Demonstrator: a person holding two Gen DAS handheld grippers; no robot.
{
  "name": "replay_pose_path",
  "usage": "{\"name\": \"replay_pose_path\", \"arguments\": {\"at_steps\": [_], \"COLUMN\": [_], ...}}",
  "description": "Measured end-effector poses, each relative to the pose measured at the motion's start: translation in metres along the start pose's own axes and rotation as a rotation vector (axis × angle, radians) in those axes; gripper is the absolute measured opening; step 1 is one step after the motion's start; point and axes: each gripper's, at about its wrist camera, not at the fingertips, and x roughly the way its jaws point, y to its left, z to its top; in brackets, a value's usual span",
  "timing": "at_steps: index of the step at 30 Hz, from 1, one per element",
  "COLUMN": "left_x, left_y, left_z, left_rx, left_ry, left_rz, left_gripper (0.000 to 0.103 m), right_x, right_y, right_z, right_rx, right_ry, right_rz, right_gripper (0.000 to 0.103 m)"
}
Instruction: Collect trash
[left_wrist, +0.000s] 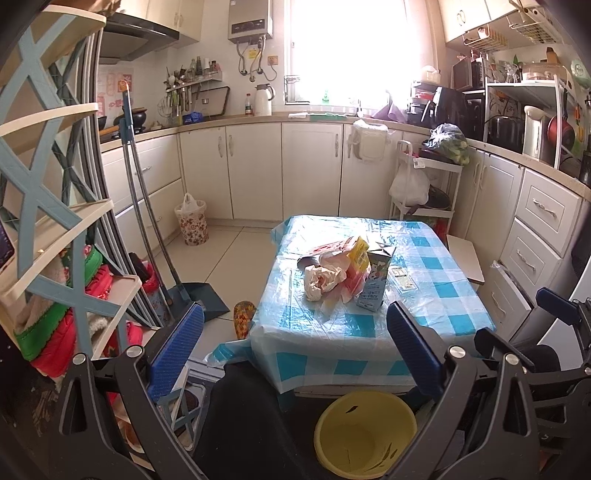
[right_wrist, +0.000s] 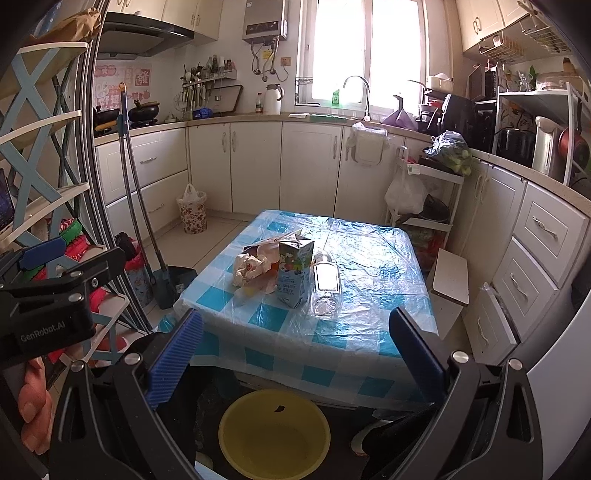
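Between both pairs of blue ribbed jaws, spread wide and holding nothing, a low table with trash waits.

Left gripper (left_wrist: 295, 350) and right gripper (right_wrist: 295, 350) hover apart from the blue-and-white checked, plastic-covered table (right_wrist: 369, 332). Near its centre, at 12 o'clock, crumpled pinkish paper (right_wrist: 249, 267) touches an upright pale-blue drink carton (right_wrist: 293, 271); a clear plastic bottle (right_wrist: 325, 282) lies just beside it at 3 o'clock. Round yellow plastic bin (right_wrist: 274, 434) sits below at 6 o'clock.
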Motion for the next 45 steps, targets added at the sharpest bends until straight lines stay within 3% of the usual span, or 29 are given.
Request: {"name": "replay_pose_path", "arguments": {"at_steps": [5, 6, 9, 12, 13, 16, 18, 20, 21, 31, 36, 42, 45], "left_x": [0.032, 0.039, 0.061, 0.084, 0.091, 0.121, 0.143, 0.163, 0.173, 0.260, 0.309, 0.351, 0.369], "left_y": [-0.002, -0.002, 0.001, 0.001, 0.000, -0.004, -0.008, -0.011, -0.013, -0.019, -0.016, -0.009, -0.006], "left_z": [0.005, 0.006, 0.010, 0.013, 0.014, 0.015, 0.016, 0.017, 0.018, 0.013, 0.005, 0.003, -0.002], "left_rx": [0.038, 0.038, 0.025, 0.025, 0.030, 0.079, 0.115, 0.132, 0.136, 0.136, 0.013, -0.094, -0.131], "left_ry": [0.025, 0.030, 0.058, 0.079, 0.083, 0.095, 0.115, 0.131, 0.139, 0.227, 0.334, 0.388, 0.421], "left_rz": [-0.010, -0.014, -0.049, -0.043, -0.041, -0.013, -0.003, -0.002, -0.002, -0.006, -0.102, -0.125, -0.128], "left_gripper": [0.096, 0.096, 0.096, 0.096, 0.096, 0.096, 0.096, 0.096, 0.096, 0.096, 0.096, 0.096, 0.096], "right_x": [0.020, 0.021, 0.028, 0.074, 0.080, 0.069, 0.079, 0.113, 0.123, 0.179, 0.193, 0.234, 0.254], "right_y": [-0.018, -0.024, -0.047, -0.062, -0.068, -0.080, -0.080, -0.077, -0.078, -0.076, -0.063, -0.041, -0.035], "right_z": [-0.001, 0.000, 0.004, 0.002, 0.003, 0.016, 0.026, 0.028, 0.025, 0.000, 0.026, 0.047, 0.047], "right_rx": [0.038, 0.059, 0.156, 0.202, 0.225, 0.245, 0.224, 0.179, 0.180, 0.137, 0.016, -0.148, -0.170], "right_ry": [0.011, -0.009, -0.082, 0.076, 0.081, -0.049, -0.036, 0.091, 0.112, 0.159, 0.105, 0.089, 0.129], "right_rz": [0.034, 0.064, 0.259, 0.276, 0.277, 0.264, 0.240, 0.261, 0.271, 0.260, 0.277, 0.342, 0.379], "right_gripper": [0.097, 0.097, 0.097, 0.097, 0.097, 0.097, 0.097, 0.097, 0.097, 0.097, 0.097, 0.097, 0.089]}}
